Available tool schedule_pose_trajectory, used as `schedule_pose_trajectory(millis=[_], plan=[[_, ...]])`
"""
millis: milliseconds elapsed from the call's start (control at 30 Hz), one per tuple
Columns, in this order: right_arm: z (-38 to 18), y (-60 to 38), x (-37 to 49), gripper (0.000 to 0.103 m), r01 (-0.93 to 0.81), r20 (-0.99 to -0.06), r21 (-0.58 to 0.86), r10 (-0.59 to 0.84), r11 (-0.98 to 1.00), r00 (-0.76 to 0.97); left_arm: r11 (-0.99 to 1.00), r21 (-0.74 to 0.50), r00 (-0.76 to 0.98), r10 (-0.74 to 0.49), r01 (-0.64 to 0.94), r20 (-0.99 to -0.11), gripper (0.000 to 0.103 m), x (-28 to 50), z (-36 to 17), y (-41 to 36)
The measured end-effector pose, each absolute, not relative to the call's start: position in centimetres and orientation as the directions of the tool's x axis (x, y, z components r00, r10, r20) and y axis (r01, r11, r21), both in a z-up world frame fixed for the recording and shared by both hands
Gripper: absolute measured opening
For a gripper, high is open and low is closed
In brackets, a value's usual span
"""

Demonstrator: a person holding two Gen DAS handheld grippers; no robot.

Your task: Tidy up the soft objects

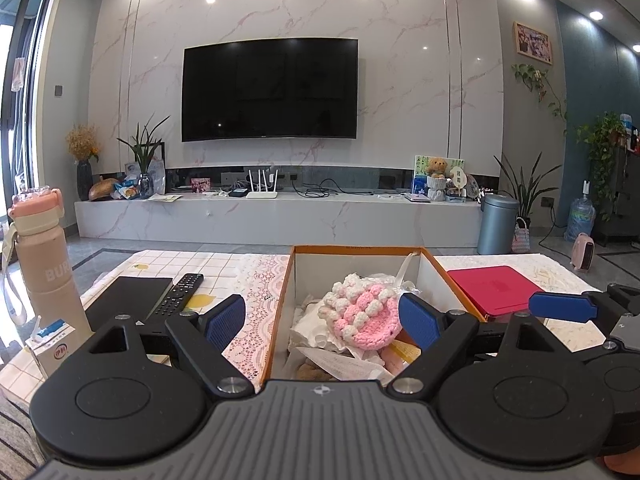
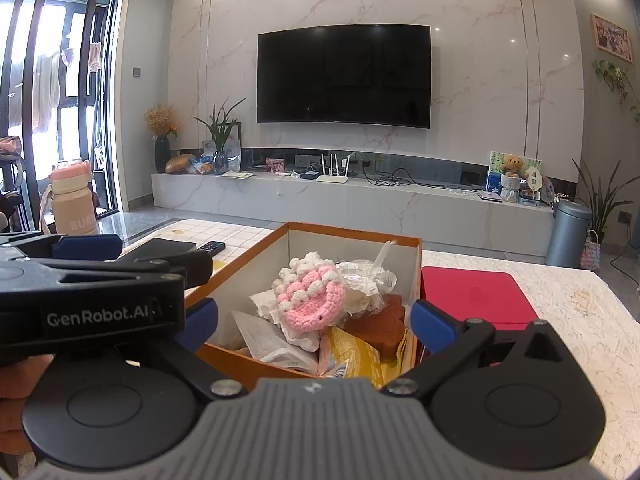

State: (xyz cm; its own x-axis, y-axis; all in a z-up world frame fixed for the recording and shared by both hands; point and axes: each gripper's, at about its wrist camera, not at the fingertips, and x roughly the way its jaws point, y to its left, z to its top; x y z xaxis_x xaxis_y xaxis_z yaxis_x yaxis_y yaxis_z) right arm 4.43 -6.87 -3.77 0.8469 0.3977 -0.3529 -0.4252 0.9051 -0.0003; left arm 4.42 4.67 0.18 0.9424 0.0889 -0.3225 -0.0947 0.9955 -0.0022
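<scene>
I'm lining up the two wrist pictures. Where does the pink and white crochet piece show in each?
Left wrist view: the crochet piece lies low and centre, inside the orange box, touching the inner side of the right finger of the left gripper.
Right wrist view: it sits just left of centre, on top of the box's contents.
Shared landmark: the red case right of the box.
</scene>
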Motion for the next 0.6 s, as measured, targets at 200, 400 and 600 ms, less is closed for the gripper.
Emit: schedule_pose_trajectory(millis=[200,400,600], plan=[[-3.83,-6.8,4.48,0.101,-0.418,-0.361,-0.01,0.387,0.908,0.848,0.995,0.001,0.941,0.09,-0.095,-0.326,0.101,4.43,0.08,4.54],[-3.96,-6.8,4.42,0.101,-0.418,-0.368,-0.006,0.387,0.908,0.846,0.995,0.006,0.939,0.091,-0.095,-0.33,0.101,4.52,-0.01,4.44],[-3.95,-6.84,4.4,0.101,-0.417,-0.368,-0.005,0.386,0.909,0.846,0.995,0.006,0.939,0.091,-0.095,-0.332,0.101,4.55,0.04,4.47]])
